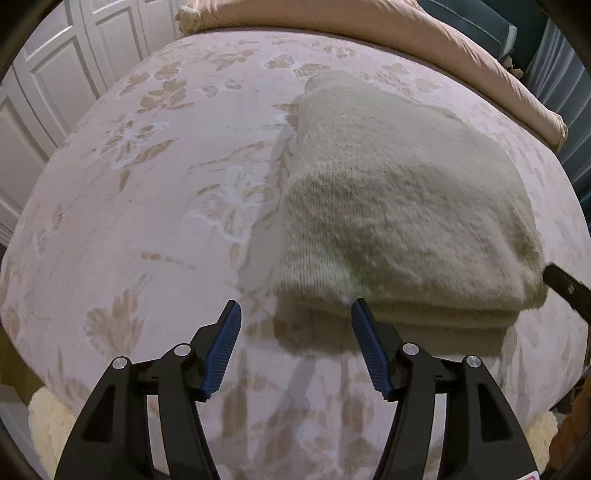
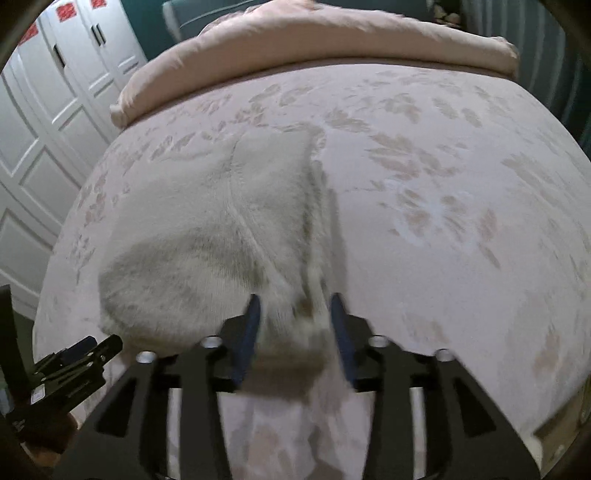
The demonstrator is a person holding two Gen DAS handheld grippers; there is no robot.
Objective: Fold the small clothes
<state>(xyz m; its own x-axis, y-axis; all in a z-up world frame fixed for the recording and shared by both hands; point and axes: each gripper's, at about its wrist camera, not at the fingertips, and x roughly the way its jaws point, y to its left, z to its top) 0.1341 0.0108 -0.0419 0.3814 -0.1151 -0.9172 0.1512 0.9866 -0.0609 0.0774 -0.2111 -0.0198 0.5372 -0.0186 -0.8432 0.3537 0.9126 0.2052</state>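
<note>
Cream knit sweater lies folded in stacked layers on the bed, toward its near edge, well short of the rolled pink quilt at the far side.

Left hand-held gripper: jaws spread wide, empty, just beside the sweater's near left corner; nothing held. Likely let go so the fold lies undisturbed.

Right hand-held gripper: jaws parted around the near right edge, fuzzy cloth between them; picture is blurred, pads appear not to press, so released by my reading.

Sweater: fluffy, ribbed knit, edges fairly squared, one seam showing across the top.
</note>
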